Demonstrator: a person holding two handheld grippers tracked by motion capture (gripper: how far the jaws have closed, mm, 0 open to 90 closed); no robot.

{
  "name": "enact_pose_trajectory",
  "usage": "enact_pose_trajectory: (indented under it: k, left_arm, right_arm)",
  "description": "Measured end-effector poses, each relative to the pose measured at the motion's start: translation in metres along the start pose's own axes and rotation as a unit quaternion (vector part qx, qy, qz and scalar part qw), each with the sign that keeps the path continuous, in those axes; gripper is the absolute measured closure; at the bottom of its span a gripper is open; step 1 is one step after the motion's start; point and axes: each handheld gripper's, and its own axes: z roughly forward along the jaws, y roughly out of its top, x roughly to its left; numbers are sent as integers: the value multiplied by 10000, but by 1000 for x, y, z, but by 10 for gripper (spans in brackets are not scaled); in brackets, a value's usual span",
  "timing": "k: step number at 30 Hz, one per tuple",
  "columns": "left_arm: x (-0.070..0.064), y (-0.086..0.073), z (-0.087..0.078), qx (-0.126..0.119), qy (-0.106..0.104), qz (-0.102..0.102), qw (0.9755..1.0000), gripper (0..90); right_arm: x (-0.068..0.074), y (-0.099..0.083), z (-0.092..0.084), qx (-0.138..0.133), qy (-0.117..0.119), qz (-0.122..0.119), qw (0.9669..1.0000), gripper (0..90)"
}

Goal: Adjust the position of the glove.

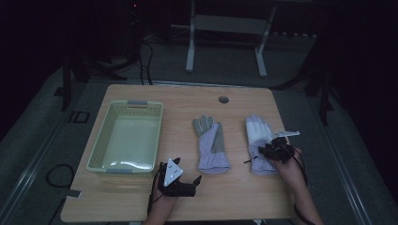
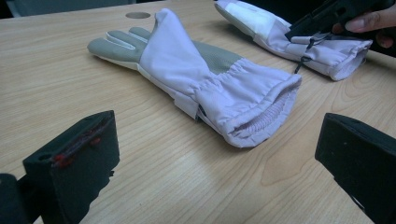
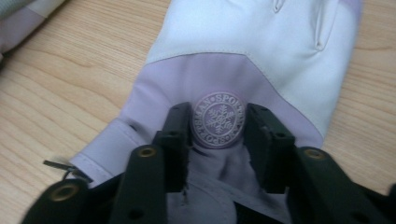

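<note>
Glove (image 3: 261, 56): smooth lilac fabric; round snowflake badge (image 3: 218, 119).

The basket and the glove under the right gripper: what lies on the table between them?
The other glove lies between the basket and the right-hand glove, palm up on bare wood, as the high view shows.
</note>
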Motion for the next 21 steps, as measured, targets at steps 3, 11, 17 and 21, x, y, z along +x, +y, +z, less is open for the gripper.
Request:
enact_pose_trajectory:
  k: [3,11,17,21]
  left_arm:
    - [1,0,0,9,2,-19,10000,0]
    - [2,0,0,-10,-12,-74,10000,0]
    - [2,0,0,-8,-9,-86,10000,0]
    - [2,0,0,-6,-7,-78,10000,0]
  right_arm:
    - [1,1,0,57,48,88,9999,694]
    - [0,3,-4,25,24,615,9981,774]
    - [5,16,-23,-80,-335,607,9976,794]
    - [7,25,-35,-163,-425,611,9971,797]
